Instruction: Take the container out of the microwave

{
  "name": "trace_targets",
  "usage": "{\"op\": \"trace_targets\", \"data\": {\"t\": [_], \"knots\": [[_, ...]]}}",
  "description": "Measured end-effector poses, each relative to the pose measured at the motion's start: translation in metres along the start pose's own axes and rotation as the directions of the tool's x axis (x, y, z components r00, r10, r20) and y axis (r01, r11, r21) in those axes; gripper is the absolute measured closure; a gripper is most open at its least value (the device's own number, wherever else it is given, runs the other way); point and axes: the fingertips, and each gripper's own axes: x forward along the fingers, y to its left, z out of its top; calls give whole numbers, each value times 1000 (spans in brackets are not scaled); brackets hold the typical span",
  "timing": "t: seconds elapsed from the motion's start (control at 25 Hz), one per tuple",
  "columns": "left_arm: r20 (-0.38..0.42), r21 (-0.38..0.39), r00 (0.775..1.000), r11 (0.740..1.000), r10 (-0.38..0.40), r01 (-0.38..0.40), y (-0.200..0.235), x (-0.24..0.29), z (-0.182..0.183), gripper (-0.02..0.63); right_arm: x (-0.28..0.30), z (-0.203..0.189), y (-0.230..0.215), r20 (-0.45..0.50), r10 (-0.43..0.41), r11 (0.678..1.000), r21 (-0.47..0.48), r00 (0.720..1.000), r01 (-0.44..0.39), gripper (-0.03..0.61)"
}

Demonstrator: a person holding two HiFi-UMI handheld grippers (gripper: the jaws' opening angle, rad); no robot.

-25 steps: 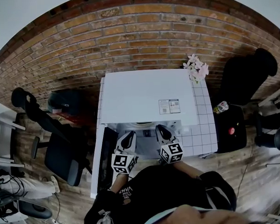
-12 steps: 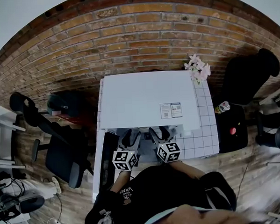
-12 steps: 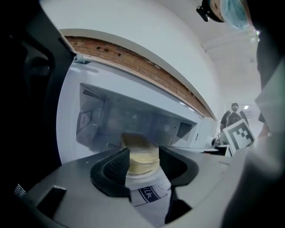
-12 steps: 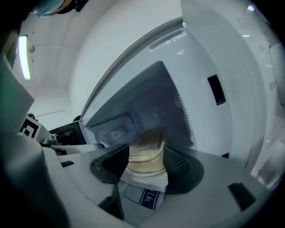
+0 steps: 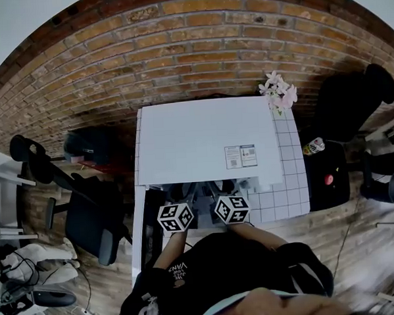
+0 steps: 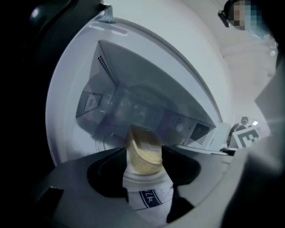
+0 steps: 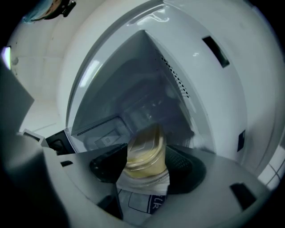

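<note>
A clear tub (image 6: 143, 153) of pale yellow food with a white label sits inside the white microwave (image 5: 202, 137), whose dark door (image 5: 152, 235) hangs open at the left. Both grippers reach into the oven's mouth. In the left gripper view the tub shows in the gap of my left gripper (image 6: 144, 162), whose jaws are opening; the black pads (image 6: 104, 178) stand off it. The right gripper view has the same tub (image 7: 144, 156) between the opening jaws of my right gripper (image 7: 142, 164), untouched. From the head view only the marker cubes and finger roots of the left gripper (image 5: 184, 191) and right gripper (image 5: 220, 188) show.
The microwave stands on a white tiled table (image 5: 290, 196) against a brick wall. Pink flowers (image 5: 276, 93) stand at the table's back right corner. A black office chair (image 5: 88, 222) is at the left, and a dark seat (image 5: 326, 178) with a can (image 5: 313, 146) at the right.
Both grippers have pushed forward and down into the microwave's mouth and rolled. Their jaws, pinched shut a second ago, now stand wide apart.
</note>
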Motion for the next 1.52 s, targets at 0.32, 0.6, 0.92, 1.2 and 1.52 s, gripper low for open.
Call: {"op": "trace_targets", "data": {"t": [0.32,0.6,0.92,1.2,1.52], "knots": [[-24,-99,1000,995,-3,0,9,20,-6,373,8,1,-10,18,-37,993,110,999,35,333],[-49,-159,999,987,-5,-2,13,33,-8,373,18,-6,-14,-26,-41,992,121,999,44,334],[-50,-208,999,978,-14,4,15,36,-6,373,18,3,-16,14,-40,975,218,999,35,334],[-48,-226,999,974,-17,6,14,39,-6,373,24,7,-19,18,-61,970,236,998,55,334],[-60,-188,998,982,-27,16,16,43,-4,380,27,0,-21,-24,-63,981,185,998,67,364]]}}
